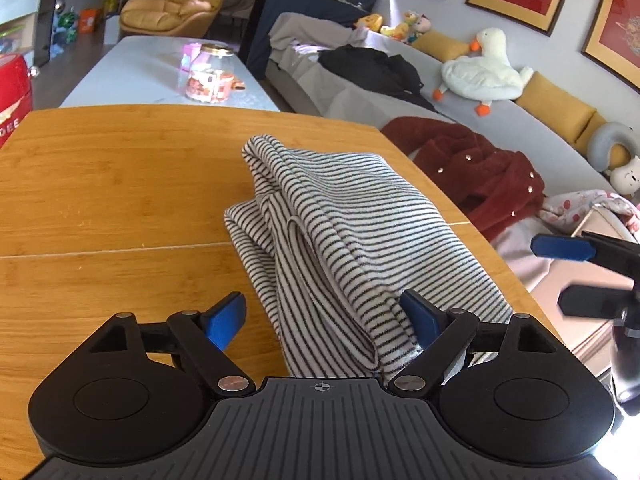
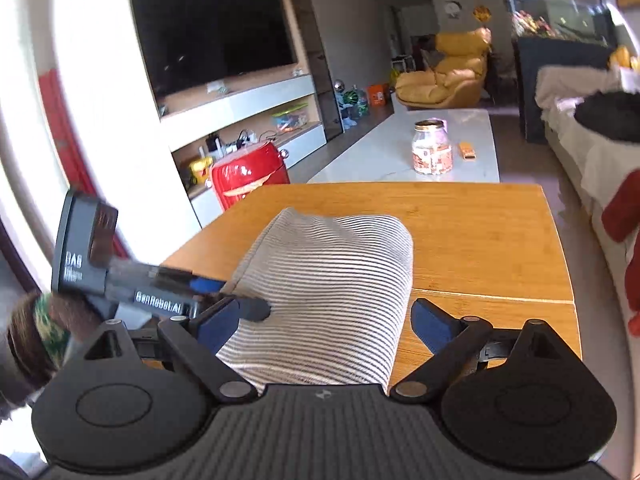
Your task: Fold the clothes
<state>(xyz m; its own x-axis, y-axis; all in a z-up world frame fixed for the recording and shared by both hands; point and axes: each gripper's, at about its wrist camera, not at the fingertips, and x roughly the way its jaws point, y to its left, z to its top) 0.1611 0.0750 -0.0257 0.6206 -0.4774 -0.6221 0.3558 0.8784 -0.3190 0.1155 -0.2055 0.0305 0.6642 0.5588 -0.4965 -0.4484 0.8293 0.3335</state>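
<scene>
A black-and-white striped garment (image 1: 340,236) lies folded in a bundle on the wooden table (image 1: 120,184). My left gripper (image 1: 324,320) is open, its jaws wide apart at the garment's near end, with cloth lying between the blue pads. My right gripper (image 2: 326,322) is open too, straddling the near edge of the same garment (image 2: 332,280) on the table (image 2: 480,232). In the right wrist view the left gripper (image 2: 224,294) reaches the garment's left edge. In the left wrist view the right gripper (image 1: 576,276) sits off the table's right edge.
A glass jar (image 1: 210,74) stands on a white coffee table (image 1: 132,76) beyond the wooden one. A sofa (image 1: 500,128) on the right carries a red coat (image 1: 480,172), black clothes and a plush goose. A red suitcase (image 2: 248,176) stands on the left.
</scene>
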